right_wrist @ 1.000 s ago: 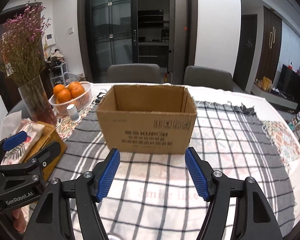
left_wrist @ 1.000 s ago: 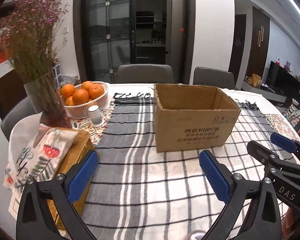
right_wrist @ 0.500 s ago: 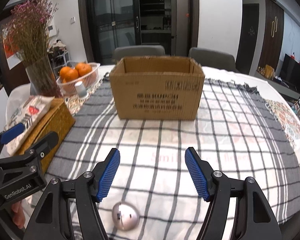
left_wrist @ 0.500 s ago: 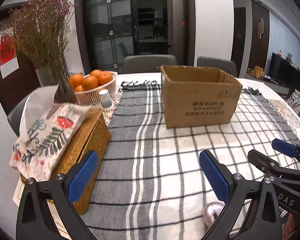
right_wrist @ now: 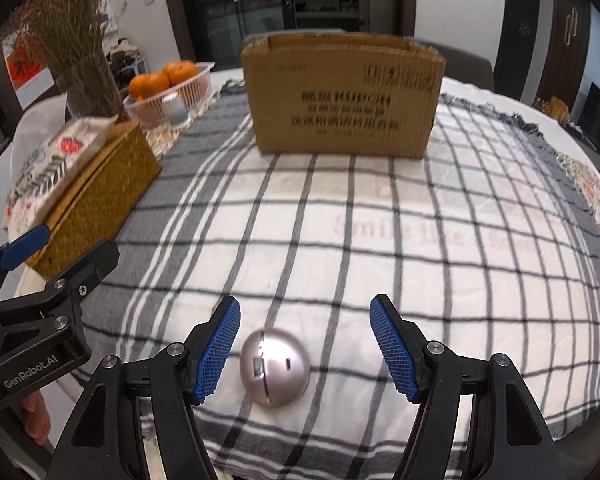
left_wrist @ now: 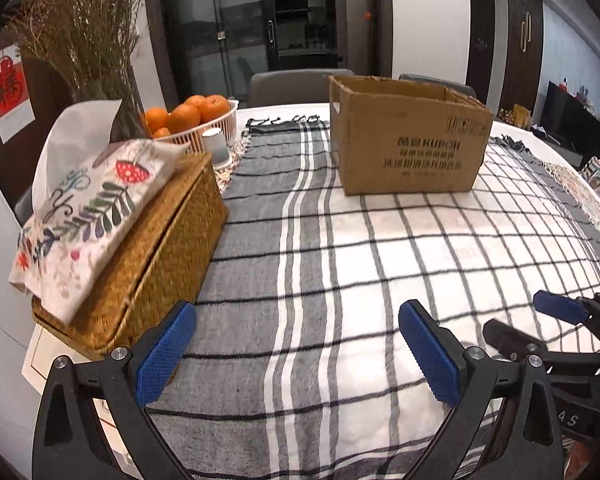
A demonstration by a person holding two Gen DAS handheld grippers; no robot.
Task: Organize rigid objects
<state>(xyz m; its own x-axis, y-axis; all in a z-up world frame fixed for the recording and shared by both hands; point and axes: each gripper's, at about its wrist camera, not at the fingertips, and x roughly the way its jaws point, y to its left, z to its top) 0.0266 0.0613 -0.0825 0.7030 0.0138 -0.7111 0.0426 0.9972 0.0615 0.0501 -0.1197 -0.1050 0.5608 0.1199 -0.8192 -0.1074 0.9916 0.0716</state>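
Checked tablecloth [right_wrist: 440, 264] on a dining table, cardboard box [right_wrist: 342, 98] at the back. Silver dome thing [right_wrist: 275, 366] well in front of the box, sitting between the right gripper [right_wrist: 305, 354] pads, untouched. Left gripper [left_wrist: 296, 354] gaping too, nothing in it.

Home dining rm: clothed table [left_wrist: 420, 264] w/ chairs [left_wrist: 296, 86], orange basket [left_wrist: 204, 120], vase [left_wrist: 112, 112].

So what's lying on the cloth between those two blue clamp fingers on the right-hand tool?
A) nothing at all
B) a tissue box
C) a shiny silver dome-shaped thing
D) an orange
C: a silver dome rests on the checked cloth between the open fingers of the right gripper, and neither pad touches it.
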